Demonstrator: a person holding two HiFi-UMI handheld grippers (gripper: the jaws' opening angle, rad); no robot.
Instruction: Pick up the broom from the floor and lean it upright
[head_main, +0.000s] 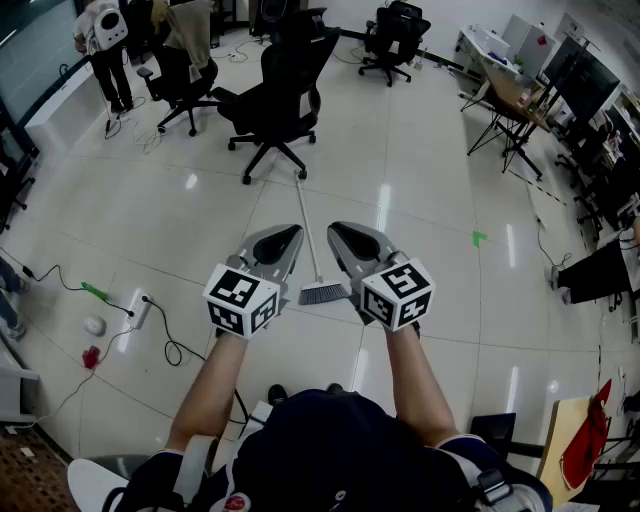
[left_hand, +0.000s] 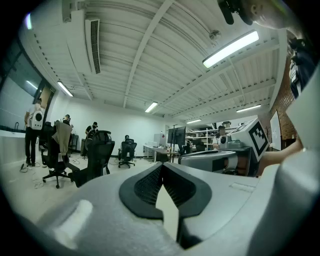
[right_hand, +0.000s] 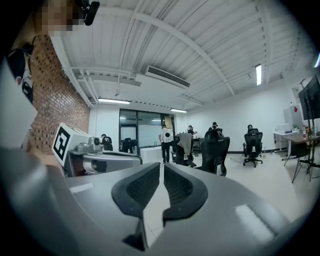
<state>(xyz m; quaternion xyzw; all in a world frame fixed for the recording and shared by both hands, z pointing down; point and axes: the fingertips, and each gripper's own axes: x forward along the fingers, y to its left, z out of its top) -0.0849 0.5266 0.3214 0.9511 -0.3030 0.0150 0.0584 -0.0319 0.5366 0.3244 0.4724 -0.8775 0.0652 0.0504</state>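
Observation:
The broom (head_main: 323, 293) lies flat on the white floor, with its grey bristle head nearest me. Its thin pale handle (head_main: 304, 215) runs away toward a black chair. In the head view my left gripper (head_main: 285, 240) and right gripper (head_main: 345, 240) are held side by side above the broom, one on each side of the handle. Both point forward and hold nothing. In the left gripper view the left gripper (left_hand: 162, 167) has its ribbed pads together. The right gripper (right_hand: 161, 167) shows the same in its own view. Neither gripper view shows the broom.
A black office chair (head_main: 275, 95) stands just past the handle's far end, and more chairs (head_main: 180, 75) stand beyond it. A power strip with cables (head_main: 140, 312), a white ball (head_main: 94, 325) and small items lie at left. Desks (head_main: 510, 95) line the right, and a person (head_main: 105, 40) stands far left.

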